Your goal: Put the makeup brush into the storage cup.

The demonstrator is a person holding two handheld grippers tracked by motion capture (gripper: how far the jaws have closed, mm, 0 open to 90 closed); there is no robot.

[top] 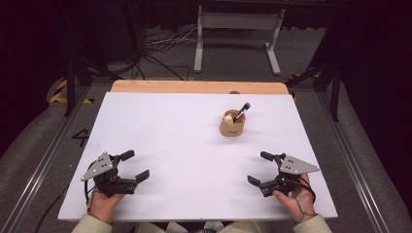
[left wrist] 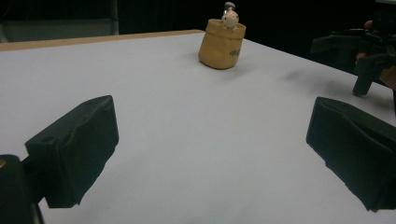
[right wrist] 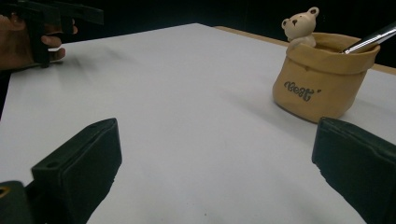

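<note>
left gripper [top: 134, 165]: resting at near left of the white worktop [top: 160, 126], fingers spread, holding nothing | right gripper [top: 259, 168]: likewise at near right | pot [top: 232, 125]: standing far right of centre, pen [top: 241, 112] leaning inside | risk: pot looking light, so a sideways nudge is likely tipping it, spilling the pen

Both handheld black two-jaw grippers, left [top: 130, 166] and right [top: 259, 167], have chunky padded jaws, grey three-cornered top plates and trailing cables; pale beige sleeves [top: 87, 224].
</note>
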